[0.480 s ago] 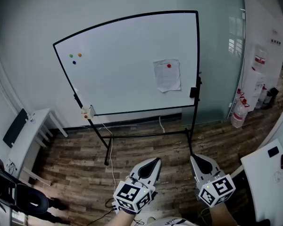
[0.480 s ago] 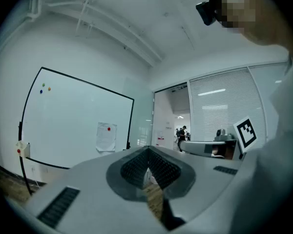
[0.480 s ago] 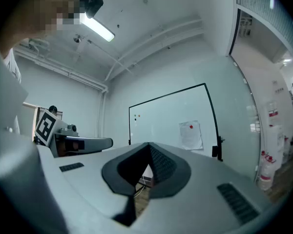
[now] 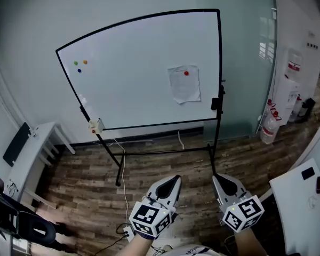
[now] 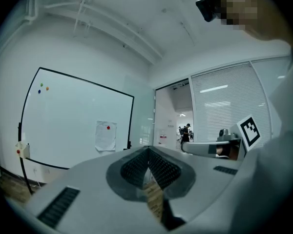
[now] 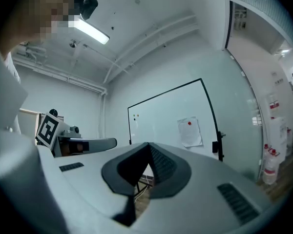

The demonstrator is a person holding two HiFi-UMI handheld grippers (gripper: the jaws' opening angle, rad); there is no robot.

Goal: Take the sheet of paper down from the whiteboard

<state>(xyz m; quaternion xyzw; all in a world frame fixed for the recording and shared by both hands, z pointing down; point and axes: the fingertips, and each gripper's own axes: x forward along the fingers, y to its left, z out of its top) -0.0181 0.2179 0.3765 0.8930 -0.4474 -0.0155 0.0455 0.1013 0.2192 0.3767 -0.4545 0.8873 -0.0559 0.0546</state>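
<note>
Barely a change from half a second ago: the whiteboard (image 4: 133, 73) has slid a touch to the left in the head view, and both grippers hold much the same low spot at the bottom of the frame.

Big picture first. Wood-plank floor (image 4: 165, 167) runs across the lower half, with a frosted glass wall (image 4: 245, 63) behind and to the right. The whiteboard stands on its black legs in front of that wall, tilted in the wide lens, its surface mostly bare. Off to the left, a white table (image 4: 34, 151) sits against the wall.

Down low, the left gripper (image 4: 175, 179) points at the board with its jaws pressed together, nothing between them. Beside it, the right gripper (image 4: 216, 178) shows the same: its own view has the two pads meeting at the tip, with nothing caught between them. Both are well apart from the board, out over the floor.

Now the target: the sheet of paper (image 4: 184, 84) hangs on the right half of the whiteboard, close to the right edge of the frame, slightly crumpled. A red magnet (image 4: 186, 73) pins it near the top. Far across, in the upper left corner of the board, sits a cluster of three small magnets (image 4: 80, 64).
</note>
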